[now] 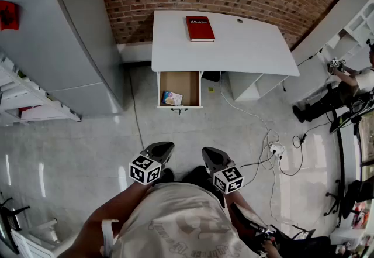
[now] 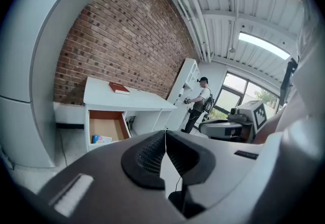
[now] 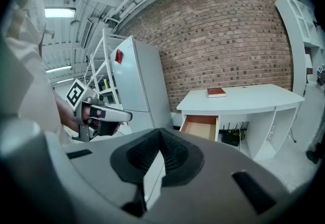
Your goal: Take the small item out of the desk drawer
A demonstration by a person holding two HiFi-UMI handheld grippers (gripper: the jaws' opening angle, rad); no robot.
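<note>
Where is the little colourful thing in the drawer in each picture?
Head view: upper middle, colourful item in the open drawer, near its front.
Left gripper view: left of middle, same drawer.
Right gripper view: not visible.
Shared landmark: red book on the desk.

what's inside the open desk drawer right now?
One small blue-and-white item lies near the front panel of the drawer; the rest of the visible brown floor is bare. Whatever part runs back under the desk top is covered.

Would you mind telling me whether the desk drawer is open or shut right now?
Open: the drawer stands pulled out from under the white desk, its brown floor showing, with a small item lying inside.
</note>
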